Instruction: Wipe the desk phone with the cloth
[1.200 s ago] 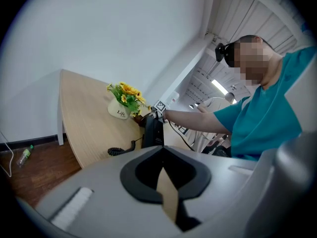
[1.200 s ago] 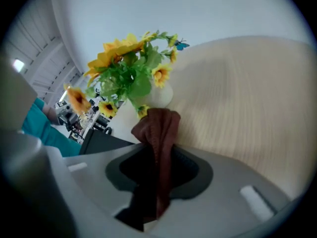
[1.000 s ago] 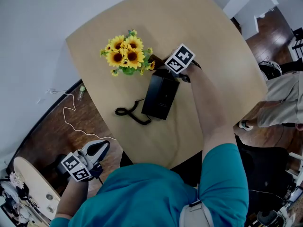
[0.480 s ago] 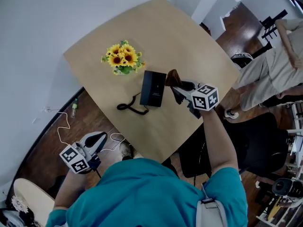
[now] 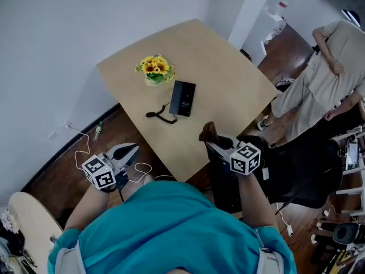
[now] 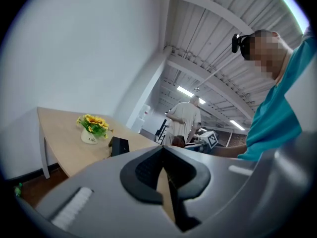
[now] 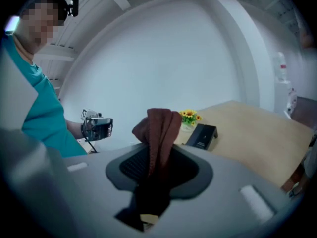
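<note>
I am clamping the cloth [image 5: 209, 131] in my right gripper [image 5: 215, 144], holding it off the near edge of the table [image 5: 228, 90] and well apart from the phone [image 5: 183, 98]. The phone is lying mid-table with its cord [image 5: 159, 114] curling beside it. My left gripper [image 5: 130, 150] is hanging pinched together on nothing, low beside the table. I judge no wiping is under way; next I need to reach forward and lay the cloth on the phone's top. The flowers [image 5: 155, 67] are crowding just behind it, and a person [image 5: 325, 73] is standing off the far right corner.

Bare counter [image 5: 228, 79] spreads right of the phone [image 5: 183, 97]; flowers [image 5: 155, 68] crowd its upper left, its cord [image 5: 159, 115] curls lower left, a bystander [image 5: 322, 84] blocks the frame's right edge.
</note>
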Tool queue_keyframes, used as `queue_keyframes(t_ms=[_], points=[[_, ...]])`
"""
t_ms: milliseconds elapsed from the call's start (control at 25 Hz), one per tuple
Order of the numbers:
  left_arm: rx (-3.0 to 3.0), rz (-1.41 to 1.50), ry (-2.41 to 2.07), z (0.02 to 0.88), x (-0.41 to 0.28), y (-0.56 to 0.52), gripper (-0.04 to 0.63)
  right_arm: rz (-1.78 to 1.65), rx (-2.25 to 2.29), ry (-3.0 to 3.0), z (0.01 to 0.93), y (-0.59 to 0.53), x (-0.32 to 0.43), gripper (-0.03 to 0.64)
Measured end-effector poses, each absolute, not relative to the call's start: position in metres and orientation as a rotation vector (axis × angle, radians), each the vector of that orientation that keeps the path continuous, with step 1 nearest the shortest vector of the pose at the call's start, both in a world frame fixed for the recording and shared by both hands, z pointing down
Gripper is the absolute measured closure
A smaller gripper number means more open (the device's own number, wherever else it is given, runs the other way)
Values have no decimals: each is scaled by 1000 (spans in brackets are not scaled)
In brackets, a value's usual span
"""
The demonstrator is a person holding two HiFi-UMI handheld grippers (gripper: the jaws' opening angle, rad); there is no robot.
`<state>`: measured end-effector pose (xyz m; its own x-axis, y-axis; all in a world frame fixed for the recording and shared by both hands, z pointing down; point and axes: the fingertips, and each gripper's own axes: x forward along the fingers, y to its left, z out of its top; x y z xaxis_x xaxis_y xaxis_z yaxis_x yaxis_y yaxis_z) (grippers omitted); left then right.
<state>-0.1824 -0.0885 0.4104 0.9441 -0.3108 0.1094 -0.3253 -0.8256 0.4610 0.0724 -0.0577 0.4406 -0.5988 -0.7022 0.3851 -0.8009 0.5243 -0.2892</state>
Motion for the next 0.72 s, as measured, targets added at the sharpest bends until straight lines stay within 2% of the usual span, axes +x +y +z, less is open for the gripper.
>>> queue_keyframes(t_ms=[320,720], points=[[2614,0,-503,391,-112,55,591,591,1152,-2602,429,79,96,502],[2688,-76,-563,357,-180,134,591,465,1028,-2668,408,161,10,501]])
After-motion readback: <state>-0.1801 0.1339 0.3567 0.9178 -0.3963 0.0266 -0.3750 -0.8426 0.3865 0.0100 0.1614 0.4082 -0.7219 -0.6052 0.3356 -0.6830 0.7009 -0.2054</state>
